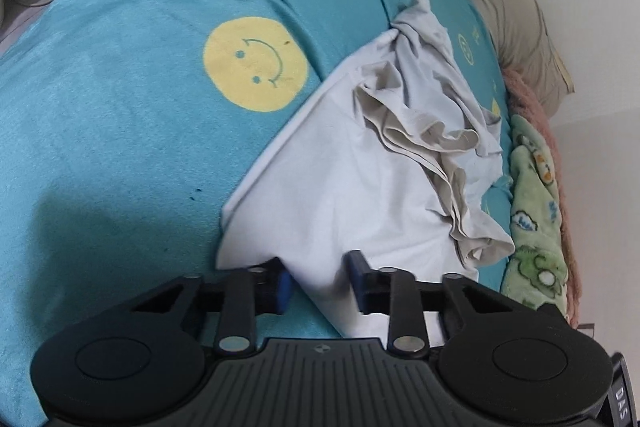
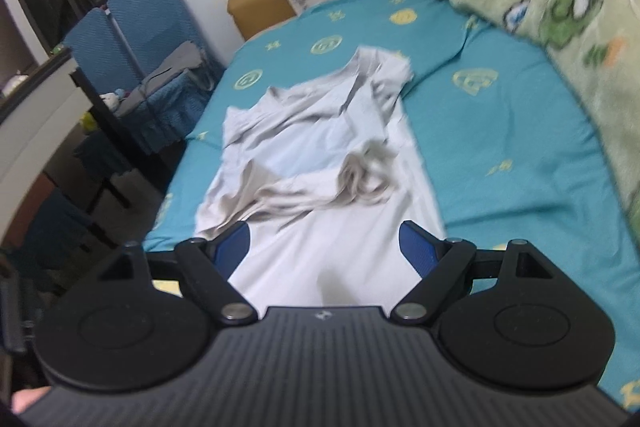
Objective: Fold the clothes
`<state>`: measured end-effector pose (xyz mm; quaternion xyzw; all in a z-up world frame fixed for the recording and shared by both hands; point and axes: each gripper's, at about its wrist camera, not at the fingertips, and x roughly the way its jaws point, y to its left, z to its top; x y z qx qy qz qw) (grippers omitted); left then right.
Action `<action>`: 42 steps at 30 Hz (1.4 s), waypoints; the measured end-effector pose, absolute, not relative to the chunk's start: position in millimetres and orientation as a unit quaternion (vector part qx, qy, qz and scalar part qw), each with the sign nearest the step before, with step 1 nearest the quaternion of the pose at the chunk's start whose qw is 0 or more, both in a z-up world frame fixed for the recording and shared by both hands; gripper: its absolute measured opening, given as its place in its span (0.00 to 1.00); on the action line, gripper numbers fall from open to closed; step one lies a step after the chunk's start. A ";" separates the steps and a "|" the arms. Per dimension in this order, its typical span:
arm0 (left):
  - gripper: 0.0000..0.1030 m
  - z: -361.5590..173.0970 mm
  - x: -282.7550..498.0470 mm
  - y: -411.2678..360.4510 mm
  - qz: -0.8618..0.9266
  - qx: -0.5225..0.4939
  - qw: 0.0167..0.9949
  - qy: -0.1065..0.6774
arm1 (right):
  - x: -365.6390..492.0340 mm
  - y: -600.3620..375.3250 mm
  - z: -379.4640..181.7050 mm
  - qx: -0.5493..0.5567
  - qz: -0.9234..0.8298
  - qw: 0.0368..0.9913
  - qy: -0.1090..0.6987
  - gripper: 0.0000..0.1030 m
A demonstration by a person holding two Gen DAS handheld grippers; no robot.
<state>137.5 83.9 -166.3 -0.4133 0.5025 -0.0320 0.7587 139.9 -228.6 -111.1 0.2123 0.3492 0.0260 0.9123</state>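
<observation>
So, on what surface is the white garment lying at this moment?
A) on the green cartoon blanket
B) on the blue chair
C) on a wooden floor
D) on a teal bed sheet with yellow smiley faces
D: the white garment lies spread on the teal sheet printed with yellow smiley faces, apart from the green blanket.

Pale grey garment (image 2: 320, 163) spread on bed, upper part bunched, wrinkled.

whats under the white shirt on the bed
The white shirt lies on the teal smiley bedsheet, which shows all around it. A bunched grey-beige part of fabric sits on top. Anything between shirt and sheet is covered, so it cannot be seen.
</observation>
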 end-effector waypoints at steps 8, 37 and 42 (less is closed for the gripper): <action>0.09 -162.3 136.5 84.7 -0.035 -0.418 0.767 0.485 | 134.5 -218.5 -127.1 0.284 0.065 0.869 0.399 0.81; 0.05 -141.9 132.2 90.3 -0.068 -0.476 0.773 0.414 | 112.9 -268.4 -198.4 0.556 -0.046 0.736 0.383 0.23; 0.04 -123.9 118.2 92.3 -0.079 -0.471 0.786 0.392 | 112.3 -269.2 -178.7 0.508 -0.025 0.787 0.349 0.14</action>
